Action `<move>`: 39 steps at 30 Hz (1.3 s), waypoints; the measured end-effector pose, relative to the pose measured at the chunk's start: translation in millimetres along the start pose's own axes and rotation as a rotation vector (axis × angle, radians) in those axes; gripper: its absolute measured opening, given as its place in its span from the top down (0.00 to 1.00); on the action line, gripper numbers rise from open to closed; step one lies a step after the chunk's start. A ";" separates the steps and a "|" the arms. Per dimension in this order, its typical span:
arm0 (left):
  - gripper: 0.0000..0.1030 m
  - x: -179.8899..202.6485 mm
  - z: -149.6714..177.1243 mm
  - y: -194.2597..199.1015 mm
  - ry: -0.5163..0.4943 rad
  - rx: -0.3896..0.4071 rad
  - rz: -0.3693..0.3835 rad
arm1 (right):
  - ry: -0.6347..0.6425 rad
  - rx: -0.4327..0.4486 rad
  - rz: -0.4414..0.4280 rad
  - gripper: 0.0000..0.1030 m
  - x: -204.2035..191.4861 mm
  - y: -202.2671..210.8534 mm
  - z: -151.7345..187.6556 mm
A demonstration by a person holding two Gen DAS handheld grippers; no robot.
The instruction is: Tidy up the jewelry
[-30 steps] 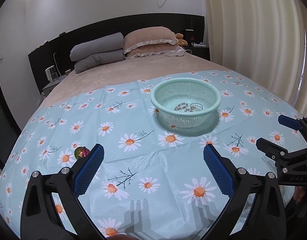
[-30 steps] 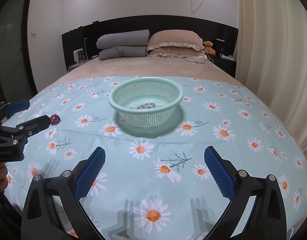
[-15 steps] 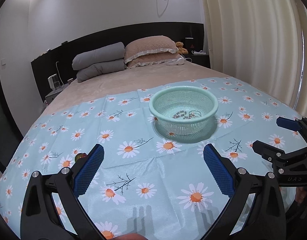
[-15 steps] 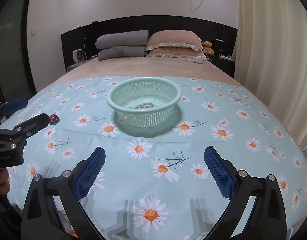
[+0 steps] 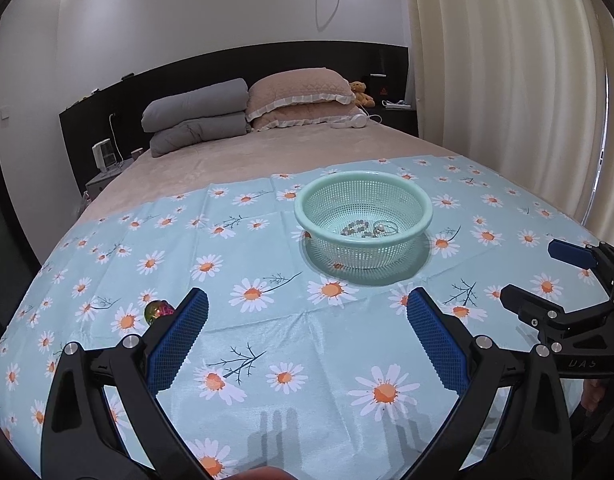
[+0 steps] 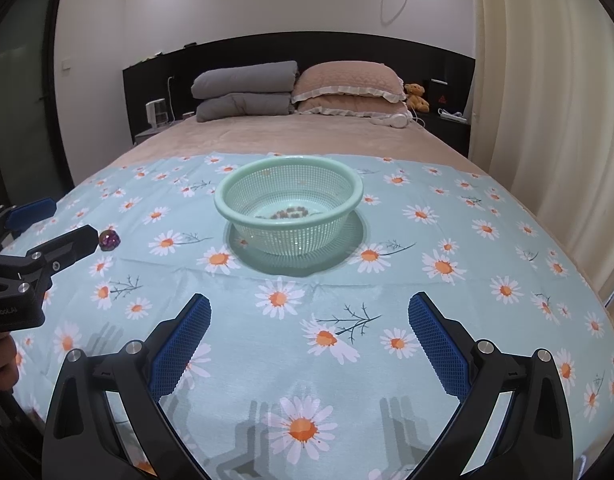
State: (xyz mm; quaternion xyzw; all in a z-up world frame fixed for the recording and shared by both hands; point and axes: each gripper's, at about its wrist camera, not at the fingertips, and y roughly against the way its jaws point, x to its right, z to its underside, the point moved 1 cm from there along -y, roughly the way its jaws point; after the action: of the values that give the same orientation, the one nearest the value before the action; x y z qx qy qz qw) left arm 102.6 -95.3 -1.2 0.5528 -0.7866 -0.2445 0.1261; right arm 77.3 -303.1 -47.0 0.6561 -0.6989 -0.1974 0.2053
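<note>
A mint green mesh basket (image 5: 423,210) stands on the daisy cloth (image 5: 275,320) and holds a beaded bracelet (image 5: 357,229) and a thin ring-like piece (image 5: 385,227). It also shows in the right wrist view (image 6: 223,200), with beads (image 6: 289,213) inside. A shiny multicoloured bead-like jewel (image 5: 158,310) lies on the cloth beside my left gripper's left finger; it shows purple in the right wrist view (image 6: 108,239). My left gripper (image 5: 307,336) is open and empty above the cloth. My right gripper (image 6: 307,340) is open and empty, nearer than the basket.
The cloth covers the foot of a bed with grey (image 5: 195,118) and pink pillows (image 5: 299,96) against a black headboard. Curtains (image 5: 507,80) hang at the right. A nightstand (image 5: 107,168) stands at the left. The right gripper shows at the left view's right edge (image 5: 547,276).
The left gripper has tilted up and pulled back a little, so the basket and jewel sit lower in its view. The right gripper has hardly moved. Both stayed open.
</note>
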 end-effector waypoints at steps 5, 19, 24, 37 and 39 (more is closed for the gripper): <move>0.05 -6.7 -1.5 1.6 0.033 -0.007 0.021 | -0.001 -0.001 -0.001 0.07 0.4 0.1 -0.7; 0.05 -10.1 -3.1 -0.5 0.047 -0.022 0.019 | -0.001 -0.008 -0.001 0.07 0.9 0.5 -1.2; 0.05 -10.6 -3.0 0.7 0.045 -0.022 0.028 | 0.001 -0.006 -0.002 0.07 0.2 0.9 -1.0; 0.05 -8.1 -0.2 -1.5 0.035 -0.037 0.040 | 0.002 0.002 -0.002 0.07 0.1 4.6 -1.5; 0.05 -7.7 0.0 -1.8 0.037 -0.038 0.041 | 0.002 0.003 -0.002 0.07 0.1 5.3 -2.0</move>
State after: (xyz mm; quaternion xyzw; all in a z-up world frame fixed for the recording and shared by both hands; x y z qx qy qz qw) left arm 106.9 -88.7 -1.6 0.5385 -0.7905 -0.2467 0.1560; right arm 74.1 -302.9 -42.4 0.6574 -0.6982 -0.1961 0.2047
